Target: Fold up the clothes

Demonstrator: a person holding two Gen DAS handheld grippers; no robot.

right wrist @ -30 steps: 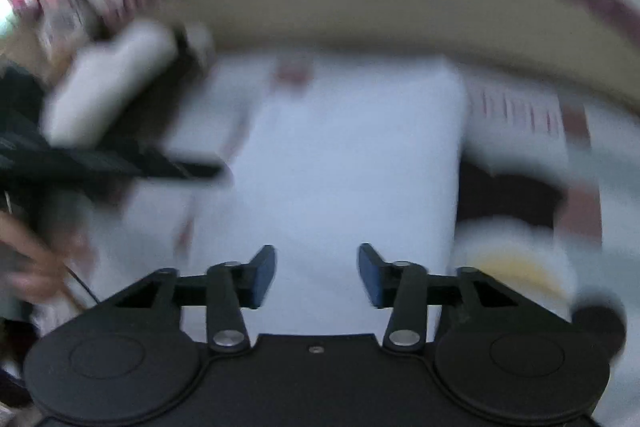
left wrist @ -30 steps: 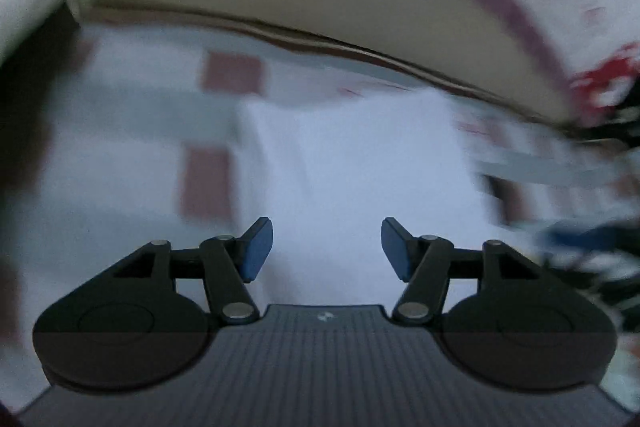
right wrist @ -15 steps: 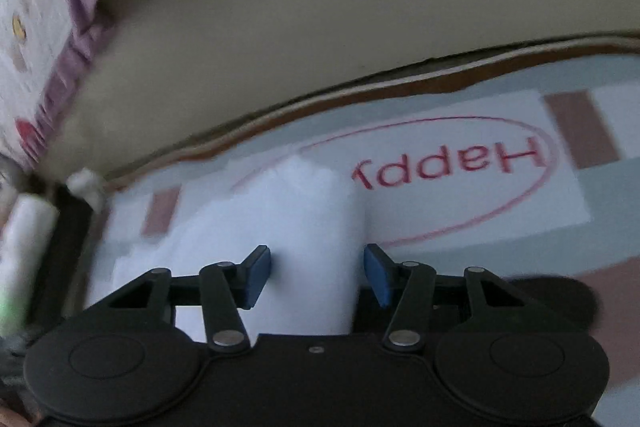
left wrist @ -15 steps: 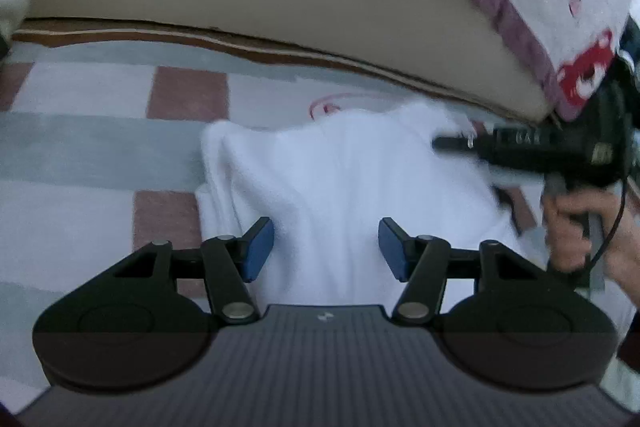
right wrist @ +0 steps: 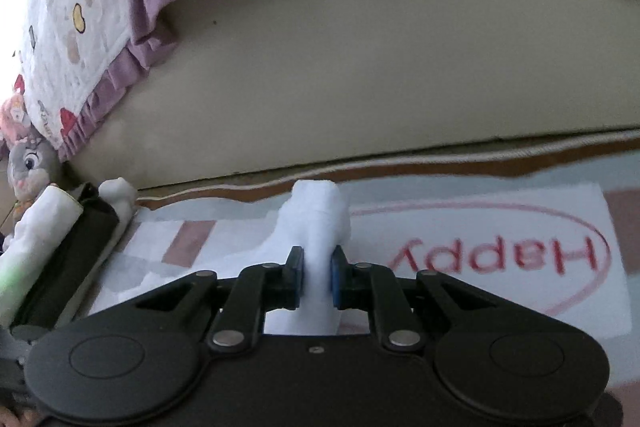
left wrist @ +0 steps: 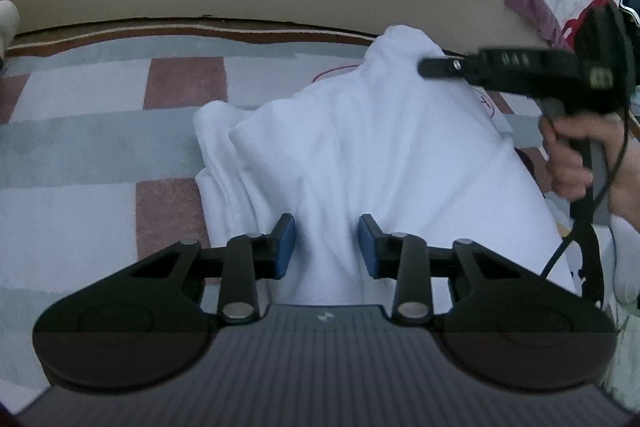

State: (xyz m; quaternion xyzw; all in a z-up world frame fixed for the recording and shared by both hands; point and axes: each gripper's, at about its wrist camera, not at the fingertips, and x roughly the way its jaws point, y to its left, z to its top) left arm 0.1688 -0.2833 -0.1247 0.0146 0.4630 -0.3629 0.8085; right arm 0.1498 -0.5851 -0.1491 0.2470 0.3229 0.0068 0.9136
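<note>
Pinching a far corner of the white garment [right wrist: 316, 227] in your right gripper [right wrist: 317, 277], you are raising it off the checked rug [left wrist: 100, 147], likely so the cloth can swing over into a fold. Your left gripper [left wrist: 326, 247] is hovering with jaws apart over the near edge, cloth between them but unclamped, seemingly waiting to pin it.

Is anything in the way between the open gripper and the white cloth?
Nothing visible is. The left gripper is open with the white cloth lying right between its fingers. The right gripper is already shut on a bunched corner of the cloth, over the checked rug.
</note>
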